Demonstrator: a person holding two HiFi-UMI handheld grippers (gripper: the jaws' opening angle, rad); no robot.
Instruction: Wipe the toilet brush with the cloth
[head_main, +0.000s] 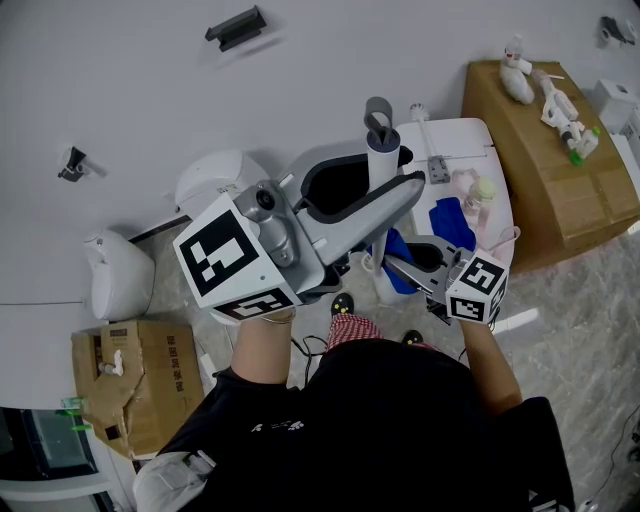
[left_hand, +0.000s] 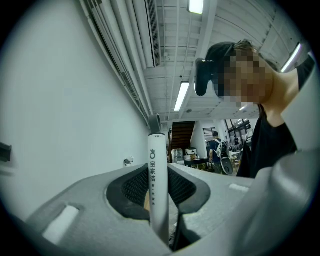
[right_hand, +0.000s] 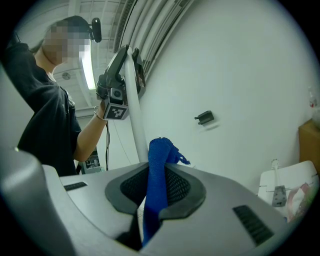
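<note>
Now, left gripper (head_main: 395, 190): held level, its jaws closed on the white shaft of the toilet brush (head_main: 382, 150); the ribbed pads press the shaft from both sides in the left gripper view.
Toilet brush: stands upright through the left jaws, with a grey hanging loop at its top and dark print down the shaft; its lower end is hidden behind the grippers in the head view.
Right gripper (right_hand: 157, 175): also level, jaws narrowed on a fold of the blue cloth (right_hand: 159, 165), which sticks up past the pads as a bunched tip.
Blue cloth: its tip lies just beside the brush shaft, below the left gripper; no view shows whether the two touch.
Person: black shirt, one gripper in each hand, arms reaching forward.
White toilet cistern (head_main: 455, 140): behind the grippers, against the wall.
Cardboard box (head_main: 560, 200): right of the cistern, with small white items on top.
Torn cardboard box (head_main: 140, 390): on the floor at the lower left.
Black bracket (head_main: 237, 27): fixed on the white wall.
</note>
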